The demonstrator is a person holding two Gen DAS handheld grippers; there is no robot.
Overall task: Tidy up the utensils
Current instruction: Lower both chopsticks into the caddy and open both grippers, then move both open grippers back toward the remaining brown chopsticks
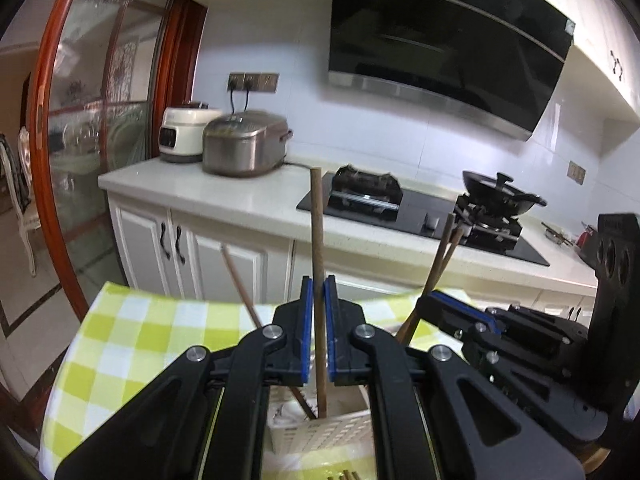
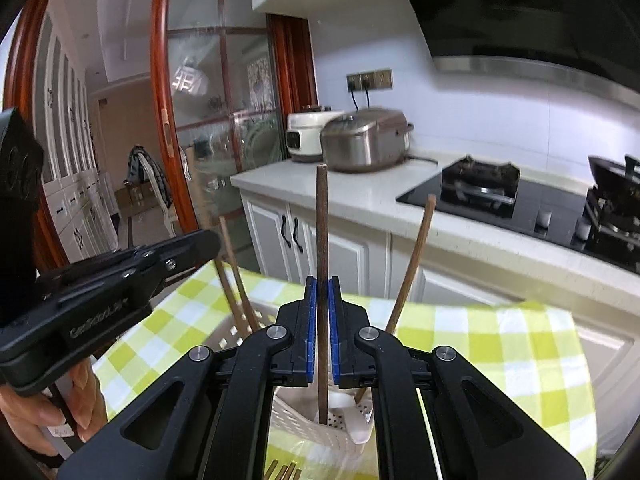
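Note:
My left gripper (image 1: 319,284) is shut on a brown chopstick (image 1: 318,240) that stands upright, its lower end down in a white perforated utensil basket (image 1: 320,432). My right gripper (image 2: 323,284) is shut on another brown chopstick (image 2: 322,224), also upright with its lower end inside the basket (image 2: 316,428). Other chopsticks lean in the basket: one to the left (image 1: 240,284), two to the right (image 1: 438,264). In the right wrist view two lean left (image 2: 234,276) and one leans right (image 2: 412,264). A white spoon (image 2: 360,416) lies in the basket. The right gripper's body (image 1: 520,340) shows beside my left one.
The basket stands on a table with a yellow-green checked cloth (image 1: 132,340). More chopstick ends (image 2: 284,470) lie on the cloth below. Behind is a white counter (image 1: 240,196) with two rice cookers (image 1: 244,144), a gas hob (image 1: 420,208) and a black wok (image 1: 500,192). A glass sliding door (image 1: 100,120) is at the left.

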